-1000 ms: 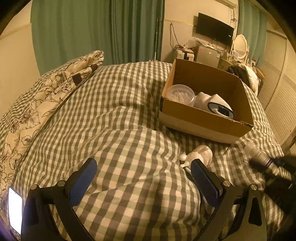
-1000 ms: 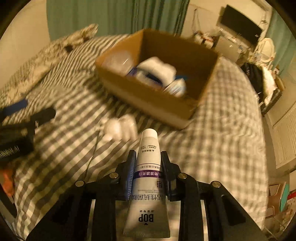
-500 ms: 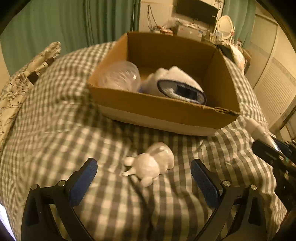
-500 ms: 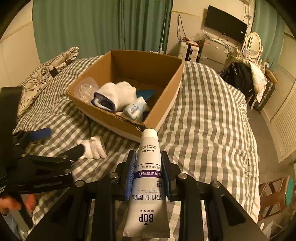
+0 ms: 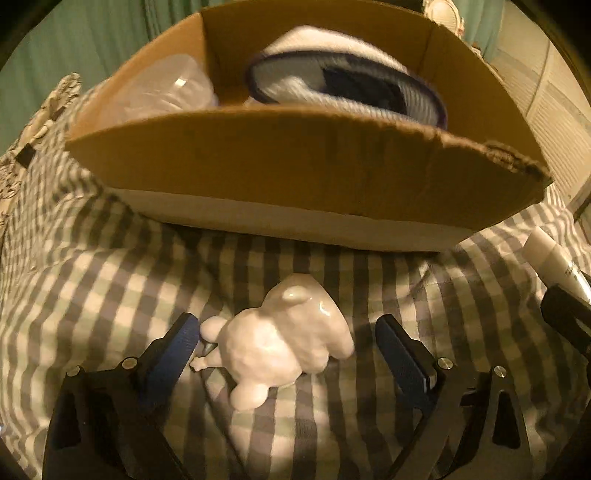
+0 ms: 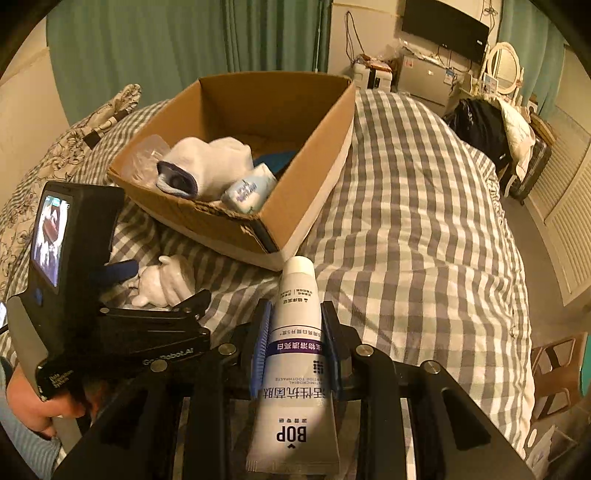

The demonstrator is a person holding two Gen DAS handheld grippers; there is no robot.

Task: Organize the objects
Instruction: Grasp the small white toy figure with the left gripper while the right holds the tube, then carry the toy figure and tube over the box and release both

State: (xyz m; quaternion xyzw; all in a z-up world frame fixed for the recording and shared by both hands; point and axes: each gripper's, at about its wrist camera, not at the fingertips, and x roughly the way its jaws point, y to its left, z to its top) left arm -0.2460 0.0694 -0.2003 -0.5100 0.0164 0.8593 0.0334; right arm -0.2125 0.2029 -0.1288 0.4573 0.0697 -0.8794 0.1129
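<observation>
checked bed (image 6: 424, 206), l gripper (image 5: 286, 341) wide round figurine (image 5: 280, 343), r gripper (image 6: 295, 332) gripping tube (image 6: 295, 354)

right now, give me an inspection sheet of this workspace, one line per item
surface: checked bedspread, rumpled, on a bed.
job's things: cardboard box open on the bed; toothpaste tube; white rabbit figurine lying on the bedspread in front of the box.
clutter: in the box a white knit item, a clear plastic container and a small printed pack.
grippers: left hand-held gripper open, fingers either side of the figurine; right hand-held gripper shut on the tube.
cables: wires hang on the far wall.
surroundings: green curtains, wall TV, round mirror.
</observation>
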